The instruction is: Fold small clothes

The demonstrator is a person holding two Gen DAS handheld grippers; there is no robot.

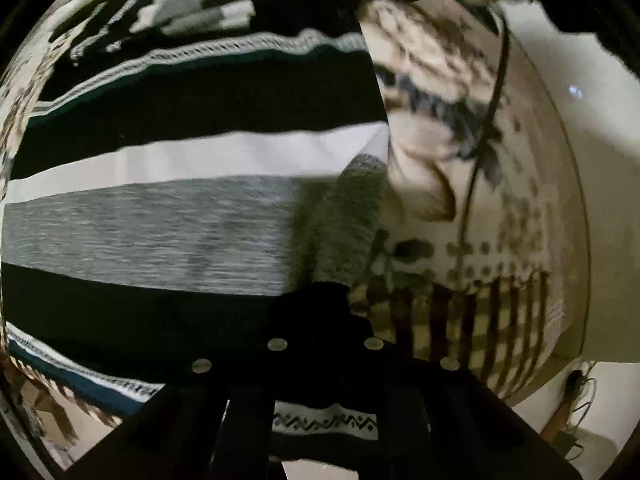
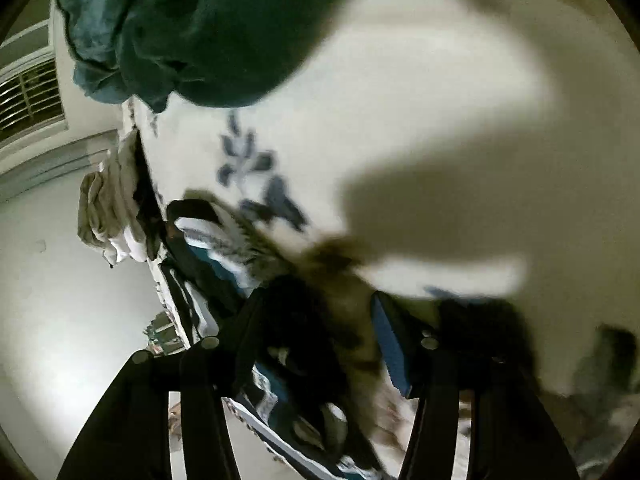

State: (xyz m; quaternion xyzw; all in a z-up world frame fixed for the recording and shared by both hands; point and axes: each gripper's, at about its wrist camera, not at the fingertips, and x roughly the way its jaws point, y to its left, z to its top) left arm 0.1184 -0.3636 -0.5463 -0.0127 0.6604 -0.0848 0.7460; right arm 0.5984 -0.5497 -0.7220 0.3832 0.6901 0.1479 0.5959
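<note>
A striped garment (image 1: 192, 208) in black, white and grey bands fills the left wrist view. My left gripper (image 1: 324, 304) is shut on its black edge, with a grey fold bunched just above the fingertips. In the right wrist view, my right gripper (image 2: 352, 320) is shut on a bunched brown and cream patterned cloth (image 2: 348, 280), blurred by motion. The striped garment (image 2: 224, 268) lies below and left of it. Its fingertips are partly hidden by the cloth.
A cream cloth with brown dots and stripes (image 1: 472, 200) lies right of the striped garment. A white surface with blue leaf print (image 2: 400, 120) carries a dark green garment (image 2: 208, 32) and a beige pile (image 2: 112, 208). A thin dark cord (image 1: 492, 100) crosses the cream cloth.
</note>
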